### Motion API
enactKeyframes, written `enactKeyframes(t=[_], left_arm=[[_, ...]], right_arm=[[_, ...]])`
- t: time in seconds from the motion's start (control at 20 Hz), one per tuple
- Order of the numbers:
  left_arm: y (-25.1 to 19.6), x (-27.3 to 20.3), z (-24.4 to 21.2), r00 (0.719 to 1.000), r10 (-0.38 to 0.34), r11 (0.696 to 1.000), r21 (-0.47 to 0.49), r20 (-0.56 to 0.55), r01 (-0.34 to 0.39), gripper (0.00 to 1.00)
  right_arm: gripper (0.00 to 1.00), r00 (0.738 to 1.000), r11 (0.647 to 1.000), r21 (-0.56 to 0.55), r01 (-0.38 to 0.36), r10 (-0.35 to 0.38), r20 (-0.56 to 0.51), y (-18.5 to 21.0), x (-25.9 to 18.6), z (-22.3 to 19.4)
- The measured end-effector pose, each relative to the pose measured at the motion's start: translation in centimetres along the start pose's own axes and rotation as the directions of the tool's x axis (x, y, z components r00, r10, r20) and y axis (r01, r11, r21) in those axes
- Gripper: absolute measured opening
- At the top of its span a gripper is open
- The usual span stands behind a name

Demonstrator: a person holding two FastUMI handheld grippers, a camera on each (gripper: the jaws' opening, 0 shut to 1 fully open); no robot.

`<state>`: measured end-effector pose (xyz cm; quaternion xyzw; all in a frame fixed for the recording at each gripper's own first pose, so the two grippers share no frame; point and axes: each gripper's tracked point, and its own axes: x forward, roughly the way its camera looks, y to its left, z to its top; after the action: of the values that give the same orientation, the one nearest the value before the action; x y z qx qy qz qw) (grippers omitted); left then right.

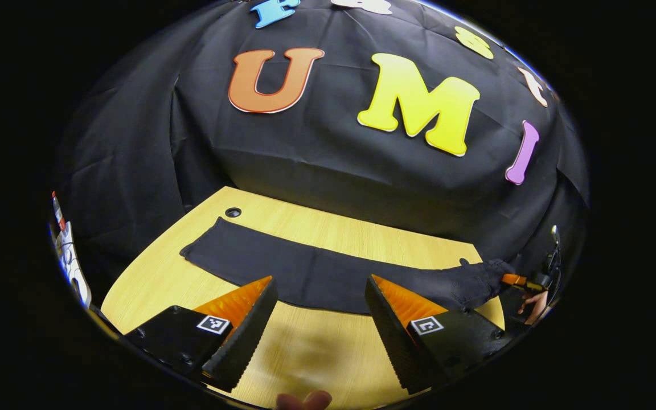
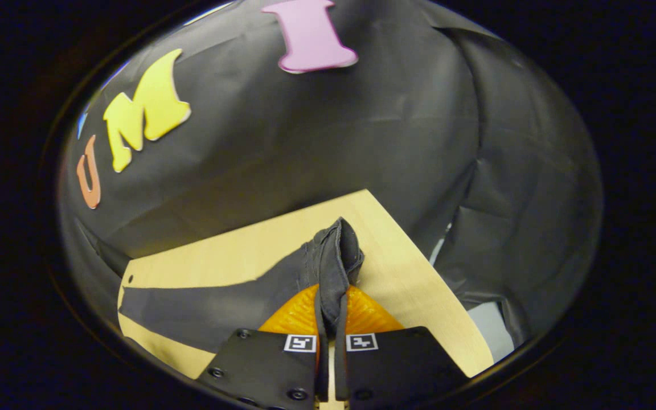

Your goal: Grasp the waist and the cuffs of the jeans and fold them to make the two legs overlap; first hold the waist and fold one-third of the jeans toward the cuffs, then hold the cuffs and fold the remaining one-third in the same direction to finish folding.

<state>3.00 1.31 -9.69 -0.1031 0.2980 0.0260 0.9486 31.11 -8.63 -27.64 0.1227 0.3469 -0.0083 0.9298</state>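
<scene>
Right claw [image 2: 328, 319] pinching the jeans [image 2: 220, 307], left claw [image 1: 319, 319] spread.

Lower centre, bunched cloth hides the pinch point (waist or cuff, unclear) above the worktop [image 2: 402, 256].

The left gripper [image 1: 320, 296] hangs with its two fingers spread wide, nothing between them, just short of the near edge of the jeans [image 1: 316, 273]. The right gripper [image 2: 331, 310] has both fingers pressed together on a bunched fold at the jeans' end, lifting it. In the left gripper view, a hand [image 1: 534, 304] shows beside that raised end.
</scene>
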Motion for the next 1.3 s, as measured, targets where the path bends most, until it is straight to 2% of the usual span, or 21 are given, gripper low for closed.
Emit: enactKeyframes(t=[0.15, 0.35, 0.4, 0.55, 0.6, 0.7, 0.8, 1.0, 1.2, 1.3], left_arm=[[2.5, 0.0, 0.9, 0.999, 0.015, 1.0, -0.007, 0.051, -0.015, 0.99], [7.1, -0.8, 3.1, 0.988, 0.065, 0.998, 0.006, 0.14, -0.067, 0.99], [8.6, -1.1, 3.6, 0.983, 0.085, 0.996, 0.011, 0.161, -0.088, 0.99], [12.7, -2.1, 4.0, 0.975, 0.131, 0.991, -0.018, 0.18, -0.13, 0.99], [13.9, -2.6, 3.8, 0.973, 0.148, 0.989, -0.042, 0.179, -0.142, 0.99], [16.5, -3.2, 3.2, 0.967, 0.184, 0.982, -0.082, 0.176, -0.171, 0.99], [18.8, -3.8, 2.8, 0.959, 0.222, 0.972, -0.113, 0.177, -0.204, 0.99], [22.7, -4.7, 2.3, 0.944, 0.283, 0.954, -0.152, 0.168, -0.259, 0.99], [24.6, -4.5, 1.6, 0.938, 0.312, 0.942, -0.175, 0.151, -0.286, 0.99], [25.0, -4.0, 1.1, 0.939, 0.316, 0.94, -0.18, 0.136, -0.29, 0.99]], right_arm=[[0.05, 0.996, 0.993, -0.093, -0.078, 0.082, 0.035, 9.0, -2.8, 3.3], [0.05, 0.978, 0.964, -0.176, -0.2, 0.207, 0.024, 22.4, -4.4, 2.9], [0.01, 0.973, 0.955, -0.193, -0.224, 0.231, 0.017, 25.6, -4.3, 1.9], [0.05, 0.952, 0.919, -0.252, -0.303, 0.305, -0.033, 34.7, -4.3, -2.1], [0.01, 0.945, 0.905, -0.277, -0.324, 0.321, -0.058, 37.2, -3.7, -4.0], [0.05, 0.934, 0.881, -0.309, -0.358, 0.336, -0.124, 41.6, -2.0, -8.5], [0.05, 0.928, 0.87, -0.329, -0.367, 0.318, -0.192, 44.4, 0.8, -13.6], [0.04, 0.928, 0.855, -0.392, -0.339, 0.235, -0.291, 46.4, 5.4, -21.5], [0.05, 0.943, 0.817, -0.49, -0.305, 0.186, -0.277, 47.3, 7.3, -24.1], [0.16, 0.929, 0.807, -0.48, -0.344, 0.219, -0.298, 48.1, 6.7, -24.2]])
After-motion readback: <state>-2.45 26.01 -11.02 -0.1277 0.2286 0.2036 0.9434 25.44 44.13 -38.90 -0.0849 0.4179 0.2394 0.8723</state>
